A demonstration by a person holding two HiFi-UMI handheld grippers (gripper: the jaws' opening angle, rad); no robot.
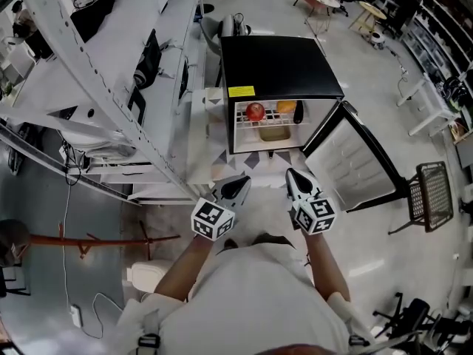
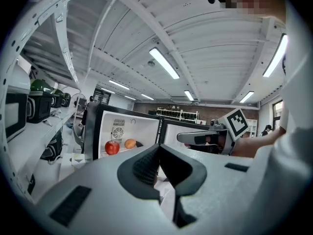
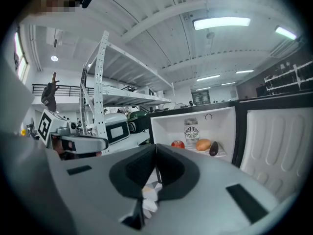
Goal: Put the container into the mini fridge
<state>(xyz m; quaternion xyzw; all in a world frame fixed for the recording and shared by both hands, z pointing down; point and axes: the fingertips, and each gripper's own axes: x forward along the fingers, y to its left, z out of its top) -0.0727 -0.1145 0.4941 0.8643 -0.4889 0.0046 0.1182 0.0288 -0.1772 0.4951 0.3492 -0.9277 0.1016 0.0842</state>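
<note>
Jaws on both the left gripper (image 1: 235,189) and the right gripper (image 1: 297,183) are pressed together on nothing. We hold them low and side by side, since the pale tan container (image 1: 274,133) sits on the lower shelf of the black mini fridge (image 1: 277,63), under a red apple (image 1: 255,112), an orange fruit (image 1: 286,107) and a dark oblong thing (image 1: 298,112). The white-lined door (image 1: 353,165) stands wide open; we judge only shutting it remains.
</note>
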